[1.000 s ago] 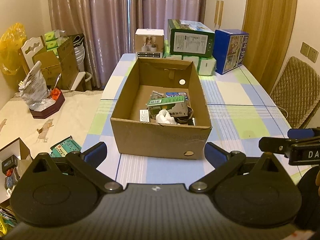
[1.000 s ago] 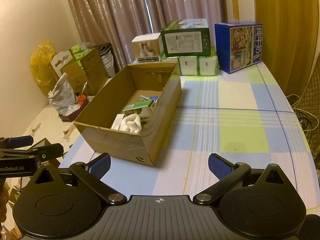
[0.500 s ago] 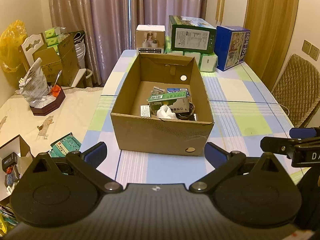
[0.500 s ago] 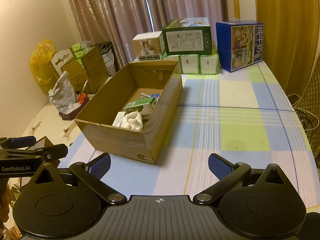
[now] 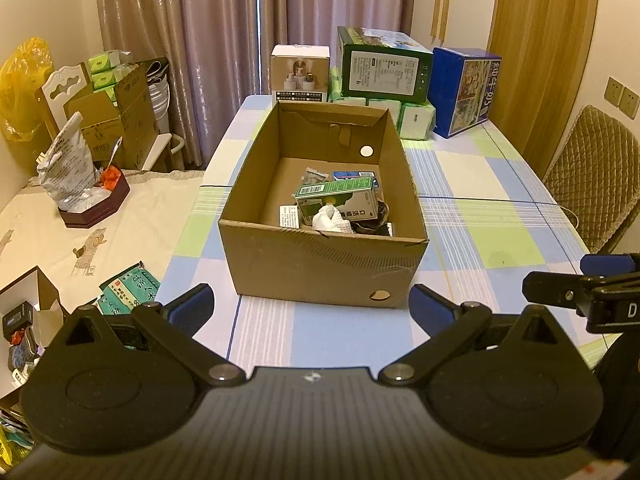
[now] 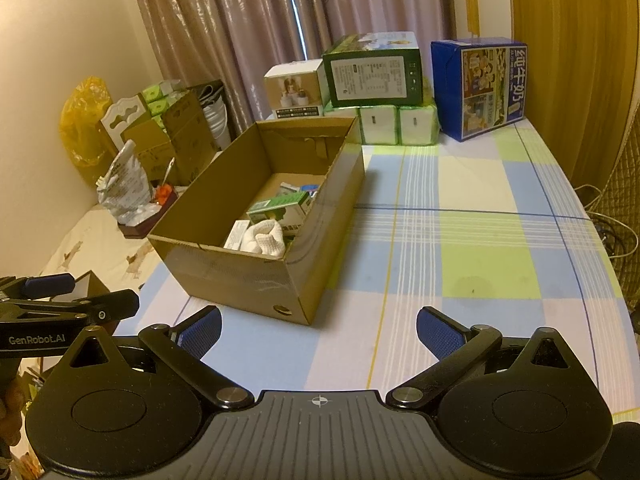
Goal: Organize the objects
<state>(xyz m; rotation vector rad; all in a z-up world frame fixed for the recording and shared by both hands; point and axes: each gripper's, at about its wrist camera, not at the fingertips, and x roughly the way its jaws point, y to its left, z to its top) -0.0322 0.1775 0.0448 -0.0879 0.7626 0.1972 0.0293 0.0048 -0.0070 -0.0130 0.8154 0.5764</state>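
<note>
Both hand-held grippers hang open and empty: the left hand-held gripper (image 5: pixel 310 306) faces the cardboard box (image 5: pixel 324 268) dead ahead, long axis running away, while the right hand-held gripper (image 6: pixel 318 332) has it forward-left.

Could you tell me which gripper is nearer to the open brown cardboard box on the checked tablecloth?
Left. The left gripper sits directly before the open brown cardboard box's near wall; the right gripper faces its near right corner from farther right.

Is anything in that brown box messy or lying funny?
Yes. In the cardboard box the things are heaped in the near right corner: a green carton lies tilted on the pile, with a crumpled white cloth against it. The box's left side is bare.
</note>
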